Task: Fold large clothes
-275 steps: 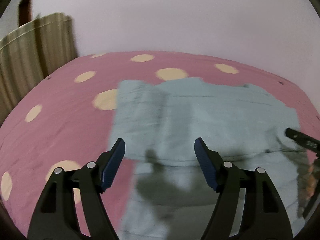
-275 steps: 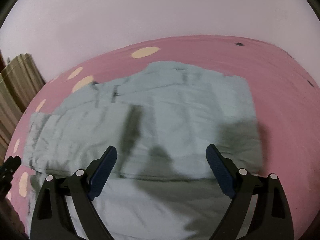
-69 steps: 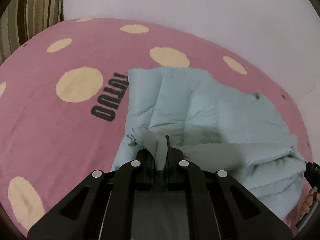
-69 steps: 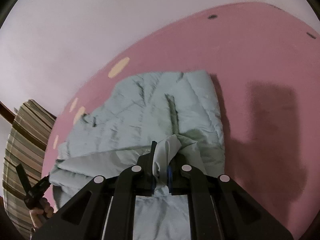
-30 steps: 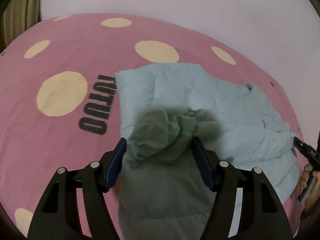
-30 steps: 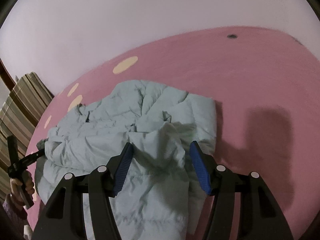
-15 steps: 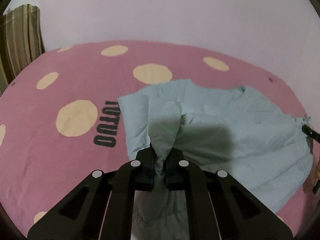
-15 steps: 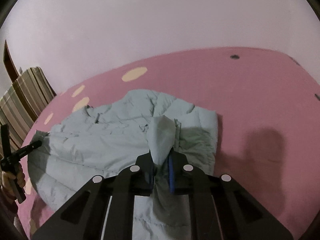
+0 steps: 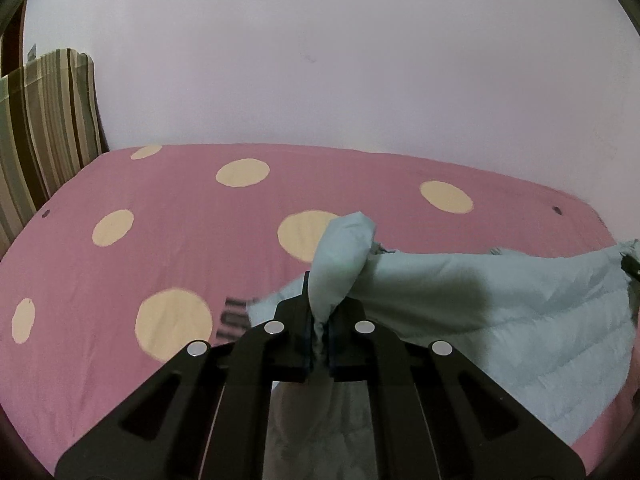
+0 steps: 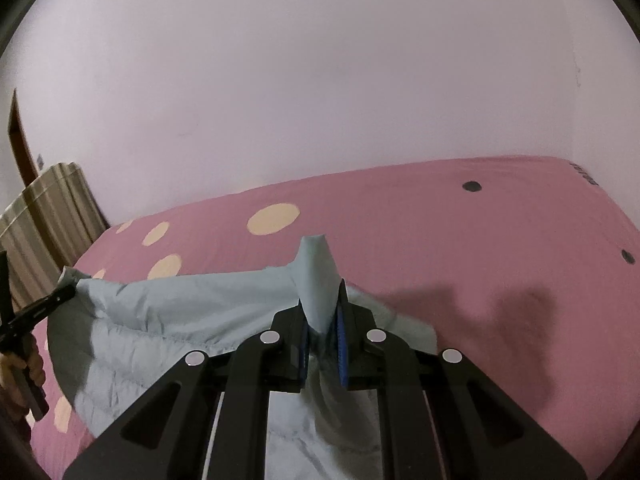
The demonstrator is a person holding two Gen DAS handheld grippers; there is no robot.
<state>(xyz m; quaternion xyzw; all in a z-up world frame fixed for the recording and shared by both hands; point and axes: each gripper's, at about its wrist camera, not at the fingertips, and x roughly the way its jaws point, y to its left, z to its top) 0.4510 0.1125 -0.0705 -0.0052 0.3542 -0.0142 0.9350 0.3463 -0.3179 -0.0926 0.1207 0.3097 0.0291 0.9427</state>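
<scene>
A large pale blue-green quilted garment (image 9: 500, 312) hangs stretched between my two grippers above a pink bed (image 9: 160, 248). My left gripper (image 9: 318, 320) is shut on one bunched corner of it, which sticks up past the fingers. My right gripper (image 10: 322, 320) is shut on the other corner, and the garment (image 10: 180, 312) spreads away to the left toward the left gripper (image 10: 44, 304), seen at the left edge. The right gripper's tip also shows at the right edge of the left wrist view (image 9: 632, 266).
The bed sheet is pink with cream dots (image 9: 242, 172) and a dark printed word partly hidden under the garment. A plain pale wall (image 9: 340, 60) stands behind the bed. A striped curtain (image 9: 44, 120) hangs at the left.
Both grippers, open around the bunched fabric a second ago, have shut on it and lifted. The garment has risen off the bed and now hangs spread between them.
</scene>
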